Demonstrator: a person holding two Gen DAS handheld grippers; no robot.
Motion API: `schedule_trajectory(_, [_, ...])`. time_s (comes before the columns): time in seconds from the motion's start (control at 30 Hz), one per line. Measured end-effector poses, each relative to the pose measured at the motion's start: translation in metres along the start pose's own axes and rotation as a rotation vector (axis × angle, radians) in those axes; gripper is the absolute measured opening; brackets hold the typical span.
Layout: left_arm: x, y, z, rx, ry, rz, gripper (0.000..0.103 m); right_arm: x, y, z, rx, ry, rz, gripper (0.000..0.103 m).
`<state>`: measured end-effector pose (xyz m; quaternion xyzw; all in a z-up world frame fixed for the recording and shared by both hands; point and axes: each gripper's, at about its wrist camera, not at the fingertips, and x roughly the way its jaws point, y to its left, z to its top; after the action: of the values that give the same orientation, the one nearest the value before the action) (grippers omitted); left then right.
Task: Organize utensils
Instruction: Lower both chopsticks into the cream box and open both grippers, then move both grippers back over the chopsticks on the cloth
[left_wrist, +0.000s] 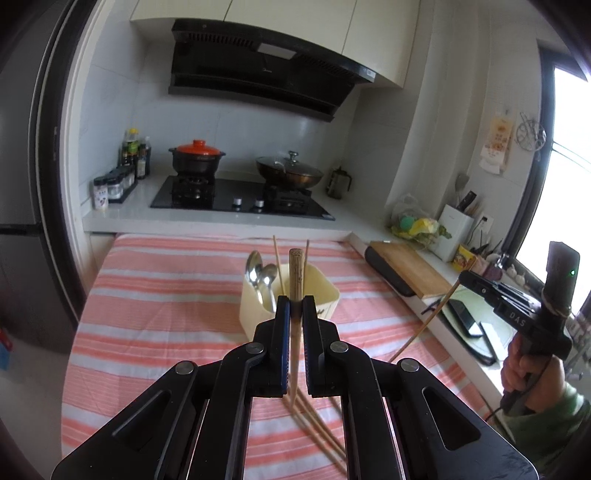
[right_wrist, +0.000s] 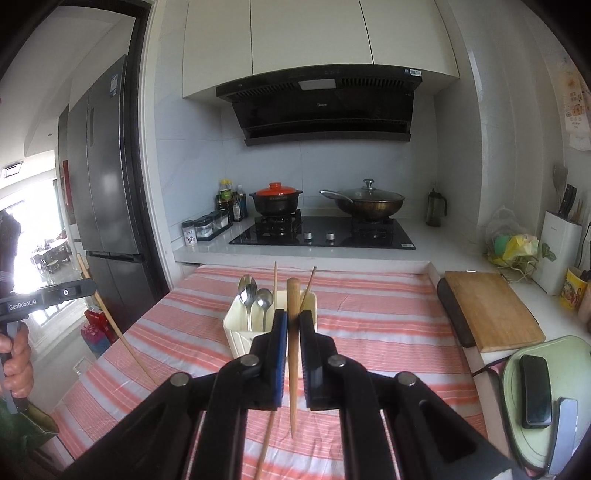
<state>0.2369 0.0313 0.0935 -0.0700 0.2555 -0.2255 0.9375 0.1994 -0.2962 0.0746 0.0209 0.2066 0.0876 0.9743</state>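
Wooden chopstick (left_wrist: 296, 280): pinched in left tool (left_wrist: 294, 306).
Right tool (right_wrist: 291, 321): clamps second chopstick (right_wrist: 293, 332).
Caddy (left_wrist: 325, 291): 12 o'clock; lower tips into chopstick compartment, avoiding spoons (left_wrist: 260, 275).

Soft daylight, blown-out glare at the window (left_wrist: 570, 177), sharp centre, fisheye bending and dark corners.

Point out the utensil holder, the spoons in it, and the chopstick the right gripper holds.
utensil holder (right_wrist: 236, 332): right wrist view, cream front wall.
spoons (right_wrist: 247, 290): right wrist view, bowl of the left spoon.
chopstick (right_wrist: 293, 325): right wrist view, shaft between the fingers.
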Motion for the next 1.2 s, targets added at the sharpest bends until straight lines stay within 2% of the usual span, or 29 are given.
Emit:
schedule_trajectory(0.17, [0.004,0.0,0.047,0.012,-0.087,0.012,0.005,0.014,0.001,0.043,-0.011,-0.076,-0.006,0.007])
schedule_trajectory(0.37, [0.05,-0.003,0.088,0.032,-0.157,0.069,0.005,0.043,0.019,0.087,-0.047,-0.174,0.023,0.007])
schedule_trajectory(0.43, [0.074,-0.003,0.092,0.043,-0.162,0.081,0.005,0.063,0.025,0.095,-0.065,-0.177,0.026,0.007])
schedule_trajectory(0.53, [0.117,0.002,0.09,0.043,-0.115,0.09,0.005,0.099,0.032,0.092,-0.122,-0.188,0.005,0.007])
schedule_trajectory(0.6, [0.149,0.008,0.084,0.03,-0.039,0.084,0.005,0.13,0.031,0.085,-0.131,-0.142,0.01,0.007])
schedule_trajectory(0.77, [0.221,0.021,0.059,0.023,0.178,0.088,0.005,0.207,0.013,0.062,-0.022,0.123,0.071,0.007])
schedule_trajectory(0.9, [0.261,0.026,0.041,0.004,0.3,0.072,0.006,0.256,0.009,0.042,-0.007,0.301,0.095,0.007])
schedule_trajectory(0.97, [0.267,0.028,0.035,-0.009,0.315,0.099,0.01,0.271,0.007,0.035,0.012,0.326,0.115,0.01])
schedule_trajectory(1.0, [0.265,0.03,0.031,-0.016,0.318,0.105,0.022,0.274,0.006,0.033,0.028,0.329,0.114,0.016])
schedule_trajectory(1.03, [0.26,0.032,0.029,-0.025,0.315,0.109,0.041,0.274,0.003,0.032,0.05,0.331,0.11,0.035])
schedule_trajectory(1.07, [0.252,0.033,0.026,-0.03,0.303,0.117,0.049,0.27,0.001,0.032,0.075,0.323,0.108,0.056])
schedule_trajectory(1.1, [0.242,0.035,0.024,-0.027,0.292,0.128,0.06,0.263,-0.002,0.032,0.098,0.297,0.105,0.061])
schedule_trajectory(1.2, [0.209,0.037,0.011,0.02,0.293,0.149,0.07,0.232,-0.003,0.033,0.077,0.251,0.096,0.061])
